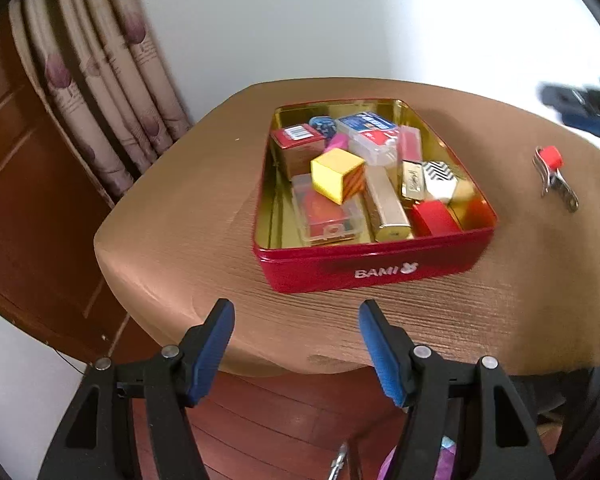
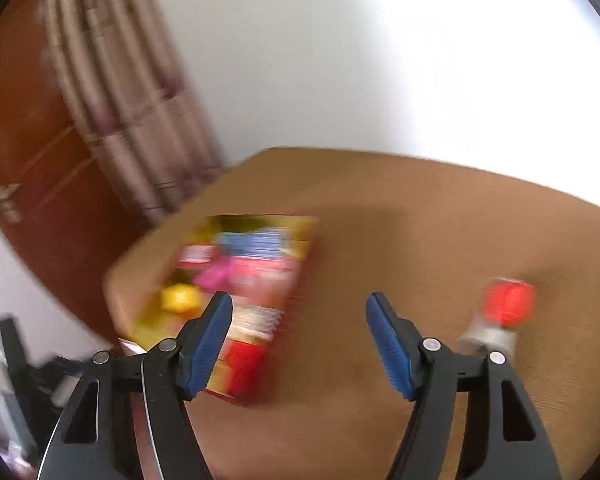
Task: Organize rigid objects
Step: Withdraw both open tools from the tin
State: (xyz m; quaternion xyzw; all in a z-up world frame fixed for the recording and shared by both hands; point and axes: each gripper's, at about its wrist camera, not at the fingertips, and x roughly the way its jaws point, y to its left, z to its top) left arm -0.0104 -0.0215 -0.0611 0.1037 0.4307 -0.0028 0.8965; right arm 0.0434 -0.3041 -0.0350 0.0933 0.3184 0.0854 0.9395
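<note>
The red tin (image 1: 374, 268) sits on the brown tabletop (image 1: 188, 216), lid off, gold interior exposed, and serves as the reference point. Inside the tin lie a yellow cube (image 1: 336, 176) resting on top of the pile, a clear plastic case (image 1: 326, 216) beneath it toward the near wall, a gold bar-shaped box (image 1: 386, 208) to the right of the cube, a red block (image 1: 434, 218) in the near right corner, and a blue-and-white box (image 1: 366, 124) toward the far wall. To the right of the tin, well apart from it on the tabletop, lies a red-capped metal item (image 1: 554, 176). The left tongs (image 1: 296, 312) are spread, empty, positioned before the tin's near wall. The right tongs (image 2: 299, 304) are spread, empty, positioned to the right of the tin (image 2: 252, 300); this view is blurred.
</note>
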